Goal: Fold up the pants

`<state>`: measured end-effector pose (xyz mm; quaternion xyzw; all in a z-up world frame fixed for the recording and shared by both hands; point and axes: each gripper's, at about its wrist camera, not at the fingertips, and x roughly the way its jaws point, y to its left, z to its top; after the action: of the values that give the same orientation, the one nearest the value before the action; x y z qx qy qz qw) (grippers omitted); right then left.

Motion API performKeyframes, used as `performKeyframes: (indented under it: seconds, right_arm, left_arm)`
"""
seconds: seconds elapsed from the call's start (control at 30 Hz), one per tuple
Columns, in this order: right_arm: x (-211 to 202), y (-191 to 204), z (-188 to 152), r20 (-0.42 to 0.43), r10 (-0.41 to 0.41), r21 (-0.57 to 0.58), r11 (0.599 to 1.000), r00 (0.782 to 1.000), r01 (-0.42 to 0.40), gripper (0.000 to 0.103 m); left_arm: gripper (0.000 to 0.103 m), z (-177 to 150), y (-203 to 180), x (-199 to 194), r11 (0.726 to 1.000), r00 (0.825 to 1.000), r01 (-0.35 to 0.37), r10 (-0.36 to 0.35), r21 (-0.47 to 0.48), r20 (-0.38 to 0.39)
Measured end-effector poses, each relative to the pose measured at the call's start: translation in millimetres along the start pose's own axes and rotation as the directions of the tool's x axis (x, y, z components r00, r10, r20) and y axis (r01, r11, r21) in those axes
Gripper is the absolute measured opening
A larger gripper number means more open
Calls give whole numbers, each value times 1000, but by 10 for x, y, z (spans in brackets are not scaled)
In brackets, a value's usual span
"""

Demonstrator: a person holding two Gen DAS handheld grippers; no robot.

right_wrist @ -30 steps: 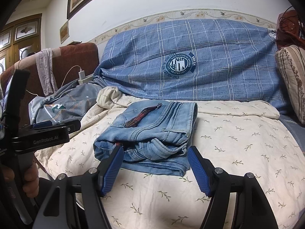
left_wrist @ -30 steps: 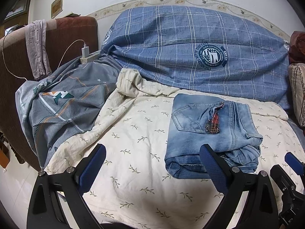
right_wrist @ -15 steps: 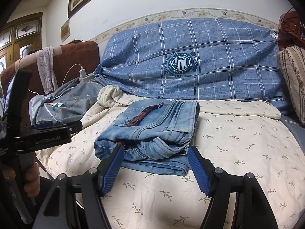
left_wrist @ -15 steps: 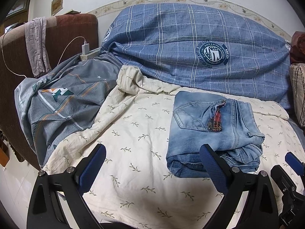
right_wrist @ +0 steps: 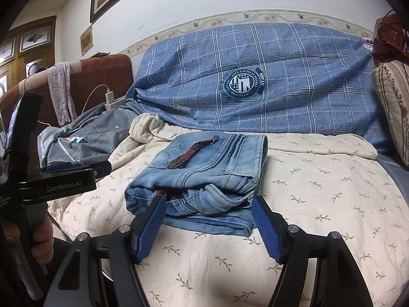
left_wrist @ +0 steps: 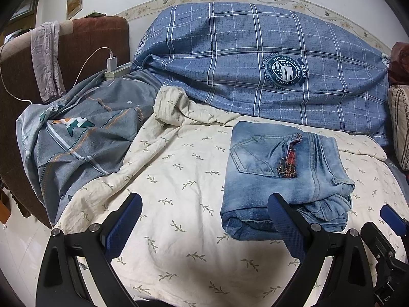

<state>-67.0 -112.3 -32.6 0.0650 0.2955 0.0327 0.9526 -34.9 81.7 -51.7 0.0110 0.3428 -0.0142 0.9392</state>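
Light blue jeans (left_wrist: 276,174) lie folded in a compact stack on the cream leaf-print sheet (left_wrist: 179,179), back pocket and a red plaid patch facing up. My left gripper (left_wrist: 204,199) is open above the sheet's front edge; its right finger overlaps the stack's near left corner and nothing is between its pads. In the right wrist view the jeans (right_wrist: 204,168) sit just beyond my right gripper (right_wrist: 209,202), which is open with its blue fingertips framing the stack's near edge without pressing it. A hand (right_wrist: 38,240) holds the left gripper's body (right_wrist: 69,181) at the left.
A blue plaid duvet (left_wrist: 255,64) is heaped along the wall behind the jeans. A grey quilt (left_wrist: 76,138) drapes off the left side beside a brown headboard (left_wrist: 97,41) with a charger and power strip (left_wrist: 115,69). A striped pillow (right_wrist: 393,102) stands at the right.
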Motion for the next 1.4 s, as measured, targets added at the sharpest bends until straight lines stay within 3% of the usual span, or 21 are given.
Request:
performKeyframes:
  seconds: [0.33,0.73,0.97,1.4]
  right_arm:
    - [108,-147,214,21,-16,50,999,1000,14,76]
    - [472,79,218,-35,2,-28,1000,999,-3,76]
    - [628,-34,334,-43,-8,-21,1000,999,7,76]
    - [620,111,290,-60,37,-65,997,998,-41,76]
  left_arm:
    - [99,103,21,180,1000,1000,-4,4,5,-5]
    - [98,125,103,568,999,999,-34,35,14,-42]
    - [98,184,201,711,999,998,-41,40,-14,-58]
    - [99,266,66,884,1000,996,-27,28,13,-89]
